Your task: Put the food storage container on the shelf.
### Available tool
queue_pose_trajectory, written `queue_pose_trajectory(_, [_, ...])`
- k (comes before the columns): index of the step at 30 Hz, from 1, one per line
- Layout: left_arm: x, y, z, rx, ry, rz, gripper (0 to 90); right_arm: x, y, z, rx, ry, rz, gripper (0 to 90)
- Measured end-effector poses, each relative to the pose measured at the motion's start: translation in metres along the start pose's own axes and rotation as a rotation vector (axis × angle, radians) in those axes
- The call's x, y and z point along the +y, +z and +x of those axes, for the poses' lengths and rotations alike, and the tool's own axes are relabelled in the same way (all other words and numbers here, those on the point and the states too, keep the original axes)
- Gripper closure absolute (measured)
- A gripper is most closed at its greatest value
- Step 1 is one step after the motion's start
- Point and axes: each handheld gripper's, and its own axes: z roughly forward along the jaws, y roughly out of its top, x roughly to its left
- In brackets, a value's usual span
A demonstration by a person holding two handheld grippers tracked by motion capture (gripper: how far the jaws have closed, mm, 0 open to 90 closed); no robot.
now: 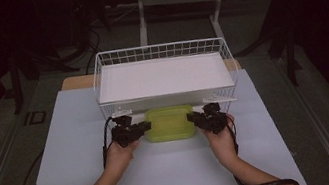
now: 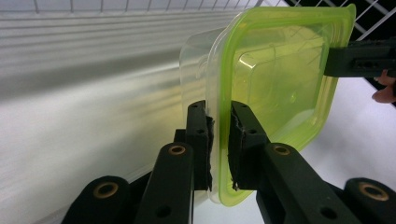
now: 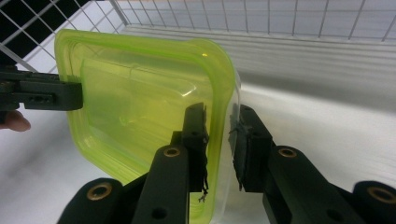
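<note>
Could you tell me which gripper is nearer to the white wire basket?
Neither clearly: both sit just in front of the basket. The left gripper clamps the green container's left edge, the right gripper its right edge.

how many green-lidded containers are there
1: the green-lidded container sits in front of the wire basket, held between both tongs; more may hide inside the basket.

Just beyond the fingers (image 2: 201, 140), blocked by the wire basket (image 1: 99, 78) and its white tray (image 1: 164, 74); open white table (image 1: 176, 171) behind and to both outer sides.
</note>
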Motion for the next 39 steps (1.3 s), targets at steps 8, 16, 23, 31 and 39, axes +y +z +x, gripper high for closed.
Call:
queue_pose_trajectory(8, [0.001,0.003,0.002,-0.008,0.004,-0.017,79.4,0.0,0.006,-0.006,0.007,0.021,-0.013,75.2])
queue_pose_trajectory(16, [0.001,0.006,0.008,-0.012,0.021,-0.059,76.7,0.002,0.013,-0.008,0.0,-0.019,-0.054,70.1])
queue_pose_trajectory(23, [-0.001,0.014,0.008,0.027,0.073,-0.103,69.5,0.001,0.02,-0.008,-0.072,-0.121,-0.085,64.6])
queue_pose_trajectory(31, [-0.002,0.023,0.013,0.03,0.034,-0.126,57.8,-0.002,0.029,-0.007,-0.134,-0.172,-0.085,56.9])
queue_pose_trajectory(39, [0.002,0.024,0.013,0.083,0.107,-0.114,49.5,-0.001,0.031,-0.008,-0.162,-0.164,-0.083,49.3])
